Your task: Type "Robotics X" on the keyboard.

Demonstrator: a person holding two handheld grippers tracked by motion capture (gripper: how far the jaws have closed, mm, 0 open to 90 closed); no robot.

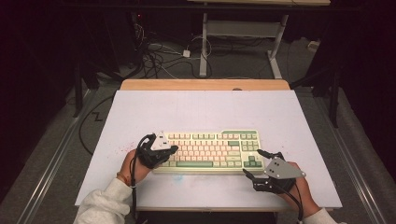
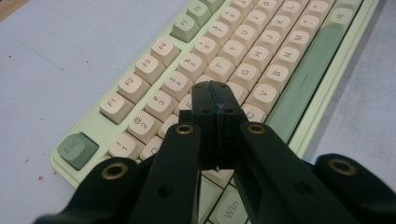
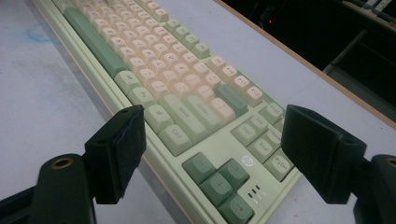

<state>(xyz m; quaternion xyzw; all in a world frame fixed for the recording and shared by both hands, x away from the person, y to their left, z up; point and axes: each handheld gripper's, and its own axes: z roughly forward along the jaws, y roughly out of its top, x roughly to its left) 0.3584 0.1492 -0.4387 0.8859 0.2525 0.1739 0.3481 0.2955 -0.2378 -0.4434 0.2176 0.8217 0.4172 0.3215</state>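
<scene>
Lying across the near middle of the white table [image 1: 196, 109], pale green keyboard [image 1: 210, 150], my left gripper [image 2: 215, 100] pressed together empty over its left-hand letter keys, my right gripper [image 3: 212, 154] spread wide just off its right end, near the arrow keys [image 3: 218, 179]

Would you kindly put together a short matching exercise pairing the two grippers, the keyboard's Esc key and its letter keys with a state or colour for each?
Things:
1. left gripper
2. right gripper
3. Esc key
4. letter keys

States or colours:
A. cream
B. jaws spread wide over the keyboard's arrow-key corner
C. green
D. jaws closed together above the keys

Pairs: 1-D, 2-B, 3-C, 4-A
</scene>
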